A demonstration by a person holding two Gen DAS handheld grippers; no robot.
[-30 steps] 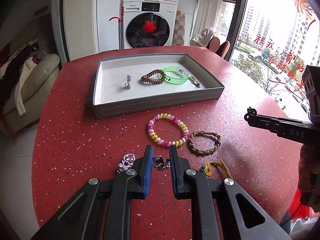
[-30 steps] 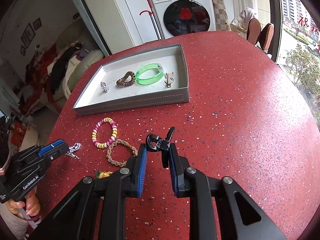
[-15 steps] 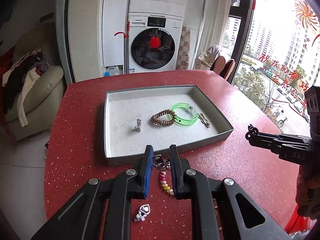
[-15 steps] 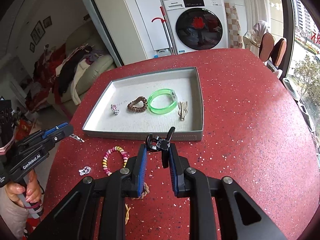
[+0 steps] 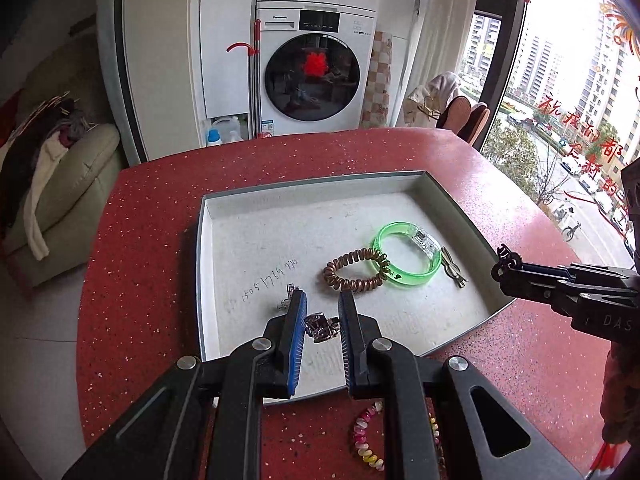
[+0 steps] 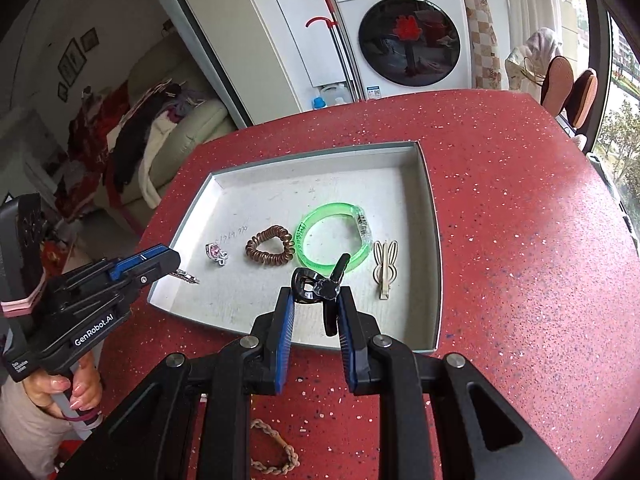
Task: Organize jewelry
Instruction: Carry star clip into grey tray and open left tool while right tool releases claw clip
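The left claw (image 5: 322, 326) pinches a silver clip (image 5: 319, 326) over the tray (image 5: 224, 202); the right claw (image 6: 316, 300) grips a black clip (image 6: 320, 286) above the tray's near edge. Inside lie a bangle (image 6: 334, 236) (green), coil tie (image 6: 269, 251), rabbit clip (image 6: 385, 270). Bead bracelet (image 5: 366, 438) sits on the desk (image 5: 140, 240).

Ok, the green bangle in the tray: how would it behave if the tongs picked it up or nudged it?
The green bangle looks like smooth, glossy moulded plastic, so probably stiff and likely slippery between pads. It lies flat in the tray, so a nudge would probably slide it rather than roll it. It touches the coil tie, which may shift with it.
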